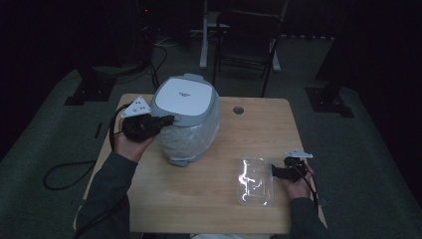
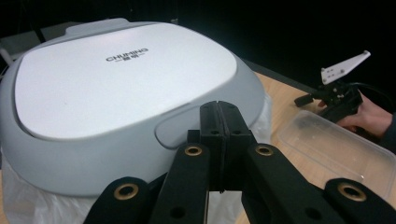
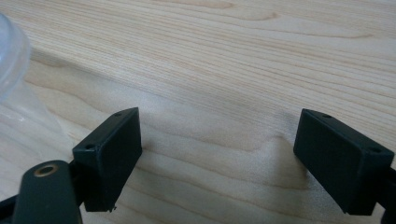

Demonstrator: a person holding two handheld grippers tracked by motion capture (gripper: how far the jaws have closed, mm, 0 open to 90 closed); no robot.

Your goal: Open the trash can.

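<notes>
A rice cooker point(image 1: 185, 117) with a white and grey lid point(image 2: 126, 79) stands at the table's back middle, its body wrapped in clear plastic film. My left gripper point(image 1: 166, 119) is at the cooker's left side, level with the lid's rim. In the left gripper view its jaws are pressed together with nothing between them, and the left gripper point(image 2: 218, 109) tips sit right over the grey tab point(image 2: 175, 133) on the lid's front edge. My right gripper point(image 1: 275, 172) rests at the right end of a clear plastic container point(image 1: 255, 180). In its own view, the right gripper point(image 3: 219, 154) stands open over bare wood.
The wooden table point(image 1: 199, 199) has a round cable hole point(image 1: 238, 110) at the back. A clear container edge point(image 3: 11, 56) shows at the left of the right gripper view. A dark folding chair point(image 1: 246, 45) and stand legs sit behind the table.
</notes>
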